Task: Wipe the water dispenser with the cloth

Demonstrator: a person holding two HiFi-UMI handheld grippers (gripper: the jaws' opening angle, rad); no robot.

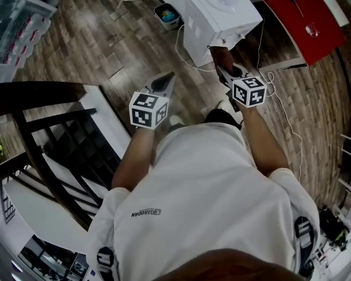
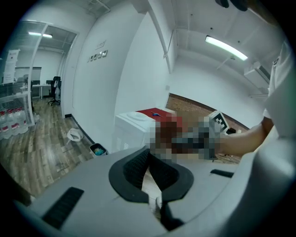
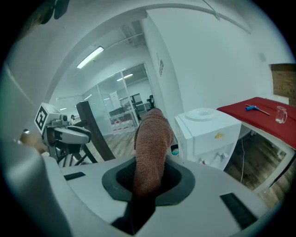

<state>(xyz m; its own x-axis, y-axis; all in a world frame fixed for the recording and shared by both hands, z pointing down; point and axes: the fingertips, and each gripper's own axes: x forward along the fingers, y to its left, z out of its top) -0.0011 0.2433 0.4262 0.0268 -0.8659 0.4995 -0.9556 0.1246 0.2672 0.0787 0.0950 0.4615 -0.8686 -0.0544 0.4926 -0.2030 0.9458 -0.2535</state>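
Holding a brown terry cloth [image 3: 151,139] in the right gripper [image 3: 149,181], with both jaws pressed on its lower part and its free end standing up beyond them. Reaching toward the far right, close to the front of the white water dispenser [image 1: 222,22]; cannot tell whether the cloth touches it. Showing the left gripper [image 2: 147,156] closed, pads meeting at the tips with nothing between them, raised to the left of the right one and well apart from the dispenser. Standing over a wood floor [image 1: 82,49], with a small bin [image 1: 167,15] just left of the dispenser and a red table [image 1: 307,27] to its right. Bearing a drinking glass [image 3: 279,114] on that table. Passing a black slatted frame [image 1: 60,137] at the near left.
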